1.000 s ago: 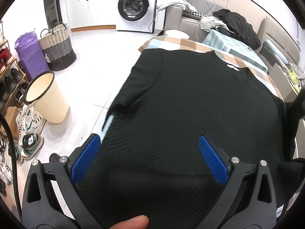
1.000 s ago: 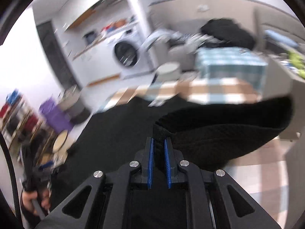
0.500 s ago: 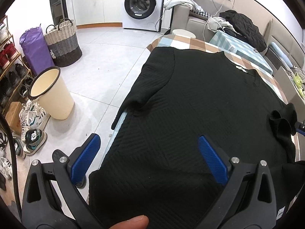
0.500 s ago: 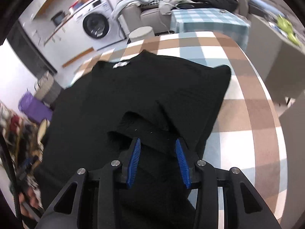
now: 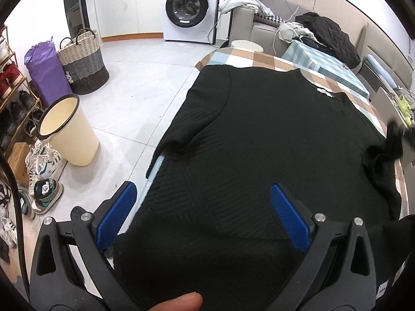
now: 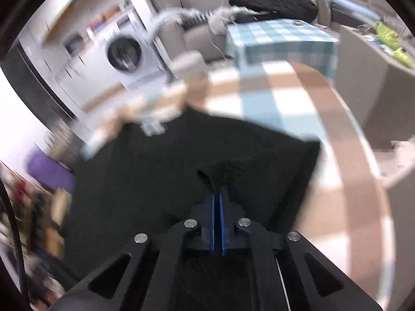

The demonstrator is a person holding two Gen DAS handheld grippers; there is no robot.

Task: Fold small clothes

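A black knitted sweater (image 5: 272, 134) lies spread on the checked tablecloth (image 5: 262, 61), collar label at the far side, left sleeve hanging off the table edge. My left gripper (image 5: 202, 188) hovers open over the near hem, blue pads wide apart and holding nothing. At the sweater's right side my right gripper (image 6: 217, 190) has its jaws closing to a thin slit, and a bunched ridge of the sweater (image 6: 223, 168) is pinched at the tips. The left wrist view shows it as a blur at the right edge (image 5: 398, 132). The right wrist view is motion-blurred.
On the floor to the left stand a cream bin (image 5: 67, 132), a woven basket (image 5: 83, 62), a purple bag (image 5: 44, 72) and shoes (image 5: 44, 176). A washing machine (image 5: 189, 7) is at the back. A sofa carries a black jacket (image 5: 326, 33).
The right gripper let go of the lifted sleeve, opened, shifted sideways and lower, then closed on a fold near the sweater's right edge. The sweater now lies flatter. The left gripper stayed put.
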